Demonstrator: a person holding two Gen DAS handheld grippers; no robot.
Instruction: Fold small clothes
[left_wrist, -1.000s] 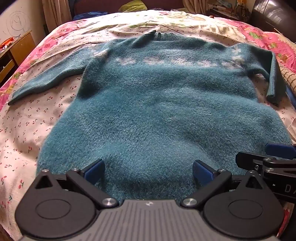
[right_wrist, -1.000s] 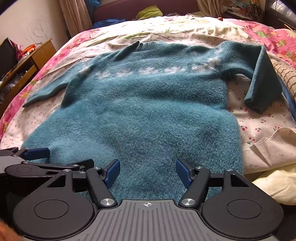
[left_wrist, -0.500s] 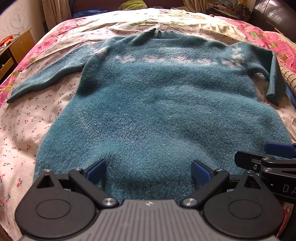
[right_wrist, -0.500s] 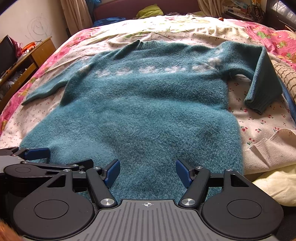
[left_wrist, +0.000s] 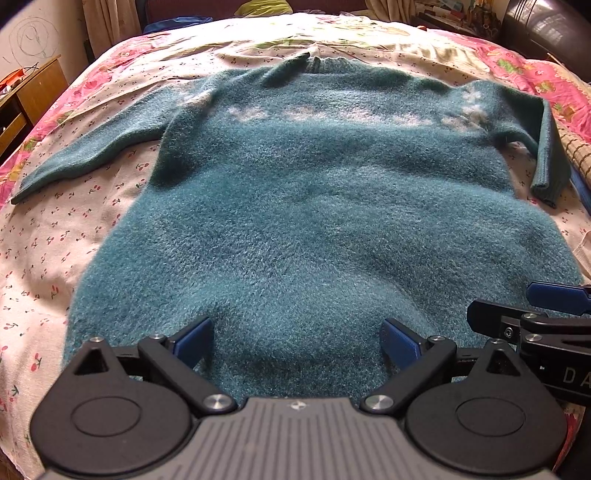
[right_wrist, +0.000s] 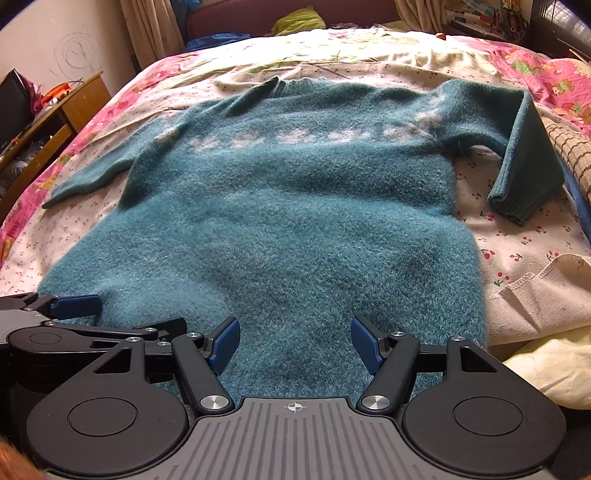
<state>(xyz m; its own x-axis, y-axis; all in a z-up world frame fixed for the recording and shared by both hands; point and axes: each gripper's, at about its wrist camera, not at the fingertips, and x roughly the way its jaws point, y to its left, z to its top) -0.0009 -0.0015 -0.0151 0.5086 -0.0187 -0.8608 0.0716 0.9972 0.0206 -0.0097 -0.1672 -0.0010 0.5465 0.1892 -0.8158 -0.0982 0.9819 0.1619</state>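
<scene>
Fuzzy teal knit sweater (left_wrist: 314, 221) with a pale patterned band lies flat, sleeves out, on the cherry-print bedsheet (left_wrist: 48, 236). Left gripper (left_wrist: 297, 341) and right gripper (right_wrist: 293, 341) both hover over its hem, blue-padded fingers spread apart, gripping nothing.

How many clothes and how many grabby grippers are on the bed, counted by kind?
Teal sweaters: 1, the fuzzy teal sweater spread flat on the cherry-print sheet.
Beige knit garments: 1, the beige knit garment at the bed's edge.
Grippers: 2, the left gripper and the right gripper, both open over the hem.
Total: 4
</scene>
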